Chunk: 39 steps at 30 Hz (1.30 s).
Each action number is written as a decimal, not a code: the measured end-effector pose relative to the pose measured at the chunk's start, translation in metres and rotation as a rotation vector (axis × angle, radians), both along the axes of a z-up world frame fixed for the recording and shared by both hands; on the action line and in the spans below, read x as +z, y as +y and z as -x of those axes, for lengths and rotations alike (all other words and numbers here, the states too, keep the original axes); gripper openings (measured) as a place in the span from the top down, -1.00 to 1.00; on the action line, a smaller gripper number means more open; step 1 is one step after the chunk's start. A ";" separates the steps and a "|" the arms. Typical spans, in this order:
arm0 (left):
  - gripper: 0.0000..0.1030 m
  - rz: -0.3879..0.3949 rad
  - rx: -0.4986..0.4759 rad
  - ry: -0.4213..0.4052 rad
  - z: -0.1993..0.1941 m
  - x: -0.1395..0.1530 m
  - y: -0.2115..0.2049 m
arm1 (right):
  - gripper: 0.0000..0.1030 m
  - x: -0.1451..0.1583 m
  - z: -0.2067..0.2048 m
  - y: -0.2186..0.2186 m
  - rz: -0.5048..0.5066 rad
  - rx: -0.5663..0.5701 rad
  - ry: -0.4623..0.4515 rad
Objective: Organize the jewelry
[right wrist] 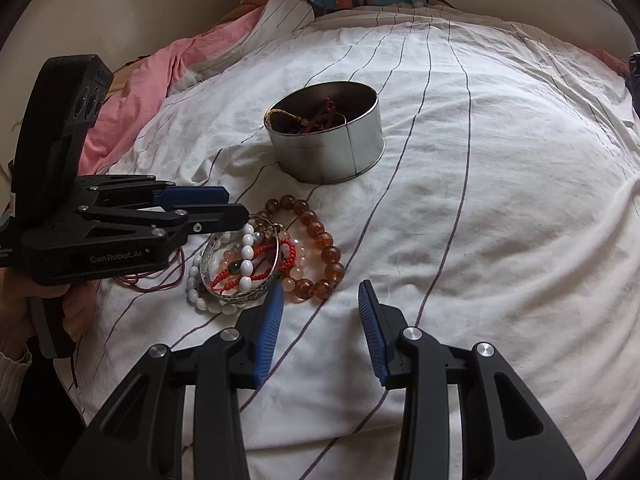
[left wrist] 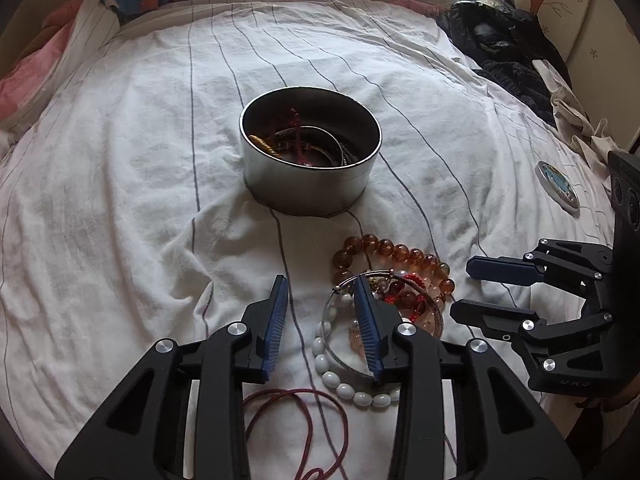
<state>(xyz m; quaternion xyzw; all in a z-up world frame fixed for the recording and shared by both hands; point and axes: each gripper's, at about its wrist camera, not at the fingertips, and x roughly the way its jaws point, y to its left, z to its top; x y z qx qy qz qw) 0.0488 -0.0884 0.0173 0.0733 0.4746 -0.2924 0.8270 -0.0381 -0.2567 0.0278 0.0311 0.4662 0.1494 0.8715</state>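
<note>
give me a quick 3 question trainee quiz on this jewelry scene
1. True or false: the round tin already holds some jewelry.
2. Which bracelet lies closest to the tin? A) white bead bracelet B) amber bead bracelet C) silver bangle
3. Fill in: the left gripper and right gripper are both ____.

Key: 1 true; 2 B; 3 open, neither holding anything.
</note>
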 end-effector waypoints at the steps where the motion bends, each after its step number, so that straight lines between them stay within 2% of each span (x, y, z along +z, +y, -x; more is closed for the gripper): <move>1: 0.49 -0.020 -0.017 0.003 0.000 -0.003 -0.006 | 0.25 0.000 0.000 -0.001 -0.002 -0.002 0.002; 2: 0.77 -0.035 -0.027 0.003 0.000 -0.005 -0.009 | 0.25 -0.001 -0.001 -0.001 -0.004 -0.002 0.003; 4: 0.90 -0.026 -0.029 -0.011 0.003 -0.002 -0.009 | 0.25 -0.001 -0.001 -0.001 -0.005 0.000 0.003; 9: 0.90 0.052 0.049 -0.030 0.003 0.020 0.025 | 0.25 0.004 0.001 0.002 -0.013 0.022 -0.018; 13: 0.87 0.027 0.093 0.011 0.001 0.025 0.050 | 0.25 0.007 0.005 0.011 -0.008 0.060 -0.034; 15: 0.68 0.036 0.097 0.030 0.010 0.029 0.065 | 0.23 0.009 0.007 0.015 -0.003 0.076 -0.054; 17: 0.10 0.008 0.101 0.035 0.024 0.027 0.075 | 0.20 0.011 0.008 0.018 -0.009 0.080 -0.069; 20: -0.04 -0.028 0.062 0.051 0.045 0.016 0.077 | 0.15 0.012 0.006 0.022 -0.011 0.081 -0.095; 22: -0.13 -0.082 0.030 0.030 0.058 0.010 0.070 | 0.14 0.009 0.000 0.026 -0.007 0.079 -0.095; 24: -0.13 -0.129 0.003 -0.011 0.070 0.006 0.063 | 0.15 0.003 -0.008 0.028 -0.022 0.068 -0.077; 25: 0.00 -0.144 -0.002 -0.031 0.073 0.005 0.061 | 0.20 0.000 -0.010 0.027 -0.030 0.071 -0.061; 26: 0.40 -0.142 -0.003 -0.034 0.075 0.006 0.061 | 0.52 -0.002 -0.013 0.027 -0.027 0.069 -0.051; 27: 0.57 -0.138 0.003 -0.033 0.075 0.008 0.063 | 0.77 -0.002 -0.013 0.026 -0.034 0.065 -0.052; 28: 0.67 -0.131 0.007 -0.043 0.076 0.013 0.066 | 0.84 0.000 -0.011 0.024 -0.051 0.067 -0.060; 32: 0.69 -0.021 0.015 -0.066 0.079 0.039 0.077 | 0.88 0.016 0.002 0.015 -0.106 0.069 -0.108; 36: 0.69 0.063 0.022 -0.087 0.076 0.060 0.077 | 0.88 0.036 0.015 0.000 -0.222 0.064 -0.179; 39: 0.69 0.066 0.014 -0.101 0.072 0.064 0.066 | 0.88 0.045 0.016 -0.015 -0.313 0.038 -0.207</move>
